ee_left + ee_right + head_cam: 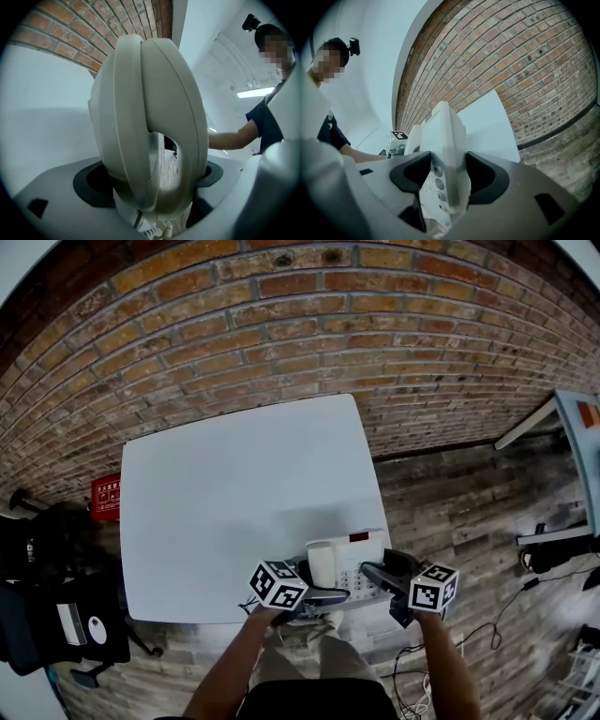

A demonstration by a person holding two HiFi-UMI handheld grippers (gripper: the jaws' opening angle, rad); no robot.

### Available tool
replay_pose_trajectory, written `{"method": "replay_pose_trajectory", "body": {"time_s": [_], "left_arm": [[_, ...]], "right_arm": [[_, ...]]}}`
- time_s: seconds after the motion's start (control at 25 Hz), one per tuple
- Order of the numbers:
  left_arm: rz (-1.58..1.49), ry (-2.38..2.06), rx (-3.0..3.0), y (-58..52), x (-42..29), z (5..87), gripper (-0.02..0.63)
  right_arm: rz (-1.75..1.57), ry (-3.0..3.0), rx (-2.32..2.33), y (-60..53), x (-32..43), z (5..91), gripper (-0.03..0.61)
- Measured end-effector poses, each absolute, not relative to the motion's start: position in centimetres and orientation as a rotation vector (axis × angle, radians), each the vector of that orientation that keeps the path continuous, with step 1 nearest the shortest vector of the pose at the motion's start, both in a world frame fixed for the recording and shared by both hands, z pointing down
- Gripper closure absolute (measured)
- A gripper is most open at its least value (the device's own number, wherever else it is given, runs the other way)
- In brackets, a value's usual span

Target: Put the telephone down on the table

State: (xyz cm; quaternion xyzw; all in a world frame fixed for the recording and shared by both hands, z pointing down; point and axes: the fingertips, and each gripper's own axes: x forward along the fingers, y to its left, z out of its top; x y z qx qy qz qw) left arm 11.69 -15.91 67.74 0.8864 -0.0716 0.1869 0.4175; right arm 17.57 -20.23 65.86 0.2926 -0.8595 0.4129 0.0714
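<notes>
The left tool [152, 180] is clamped across the cream handset [150, 117], its dark pads pressing on either side of the grip. The handset stands on edge between them, and a coiled cord [157, 232] shows just below. The right tool [449, 176] is closed on the right edge of the telephone [445, 136], pinching the body just beside a row of buttons. From the head view, the left tool [319, 594] and the right tool [380, 575] hold the telephone [349, 559] between them at the near right corner of the white bench [234, 493]. Part of the body reaches past the bench's near edge, towards the person. Whether its underside already touches the top cannot be told from here. The step in hand looks like the final lowering and placing. To do it well, carry the telephone forward and a little left so the whole base sits over the bench, well inside the corner. Keep both tools level with each other so that the handset [322, 565] does not lift out of its cradle. Lower it flat rather than corner first. Release only once the base is bearing evenly, opening the right tool first and the one on the handset afterwards. Watch that the cord does not snag on the bench edge.
</notes>
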Motion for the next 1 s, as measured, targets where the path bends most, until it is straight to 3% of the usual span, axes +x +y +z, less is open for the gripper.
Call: {"method": "replay_pose_trajectory", "body": {"time_s": [1.0], "left_arm": [[0.481,-0.162,2.179,-16.2,11.8,68.7,0.133]], "right_arm": [[1.233,-2.587,0.868,-20.8,17.6,66.8,0.342]]}}
